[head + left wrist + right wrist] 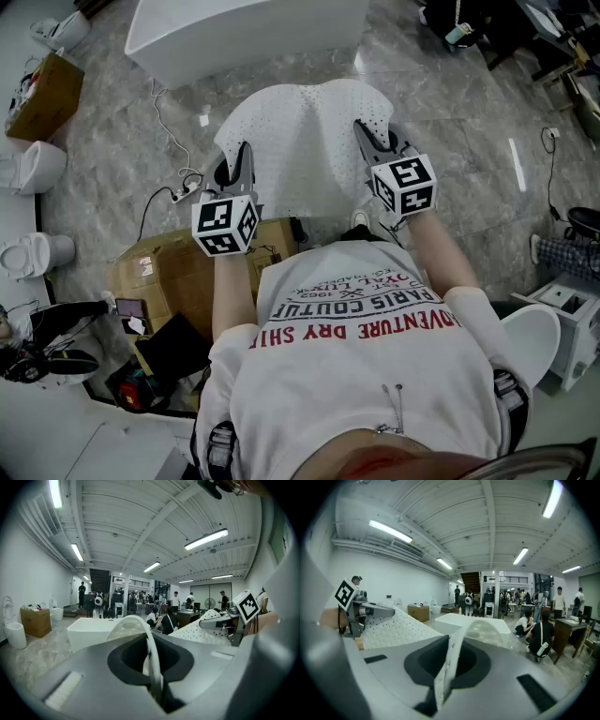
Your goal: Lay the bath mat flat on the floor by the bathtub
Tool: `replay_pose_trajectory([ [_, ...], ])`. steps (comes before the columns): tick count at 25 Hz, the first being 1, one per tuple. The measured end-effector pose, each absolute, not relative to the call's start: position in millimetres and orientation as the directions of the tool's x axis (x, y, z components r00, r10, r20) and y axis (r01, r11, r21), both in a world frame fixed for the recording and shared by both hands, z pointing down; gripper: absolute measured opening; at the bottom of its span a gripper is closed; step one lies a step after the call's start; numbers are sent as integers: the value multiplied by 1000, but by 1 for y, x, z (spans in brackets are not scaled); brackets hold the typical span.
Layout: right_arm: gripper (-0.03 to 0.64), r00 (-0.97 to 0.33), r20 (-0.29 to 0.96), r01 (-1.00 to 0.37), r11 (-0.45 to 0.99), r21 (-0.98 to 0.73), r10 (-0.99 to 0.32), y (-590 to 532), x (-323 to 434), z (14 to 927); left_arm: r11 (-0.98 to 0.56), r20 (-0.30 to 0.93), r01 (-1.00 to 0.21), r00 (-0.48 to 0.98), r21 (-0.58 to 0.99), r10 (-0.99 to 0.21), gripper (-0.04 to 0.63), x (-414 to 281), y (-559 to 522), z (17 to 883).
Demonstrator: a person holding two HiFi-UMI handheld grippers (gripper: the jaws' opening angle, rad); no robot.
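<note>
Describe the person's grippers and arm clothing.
The left claw and right claw are grey, tapering to narrow tips. Behind each sits a white cube with black square markers. The person wears a white short-sleeved T-shirt with red and dark lettering.

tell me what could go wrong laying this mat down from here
1. The left gripper and right gripper each pinch only a thin edge of the bath mat; it could slip free while lowering.
2. The power strip and cable lie on the floor near the bathtub; the mat might land on them and not sit flat.
</note>
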State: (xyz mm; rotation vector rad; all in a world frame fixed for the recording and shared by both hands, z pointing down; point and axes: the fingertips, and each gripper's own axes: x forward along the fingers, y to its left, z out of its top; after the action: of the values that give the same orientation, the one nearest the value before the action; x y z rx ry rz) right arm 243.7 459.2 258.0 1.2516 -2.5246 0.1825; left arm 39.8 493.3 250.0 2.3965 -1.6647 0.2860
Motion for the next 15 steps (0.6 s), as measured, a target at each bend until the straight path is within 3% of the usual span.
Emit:
replay_pose_trajectory([
  [15,17,-529,393,-818,576,3,-752,444,222,287,-335,290,-935,354,116,-889,15,0,482,274],
])
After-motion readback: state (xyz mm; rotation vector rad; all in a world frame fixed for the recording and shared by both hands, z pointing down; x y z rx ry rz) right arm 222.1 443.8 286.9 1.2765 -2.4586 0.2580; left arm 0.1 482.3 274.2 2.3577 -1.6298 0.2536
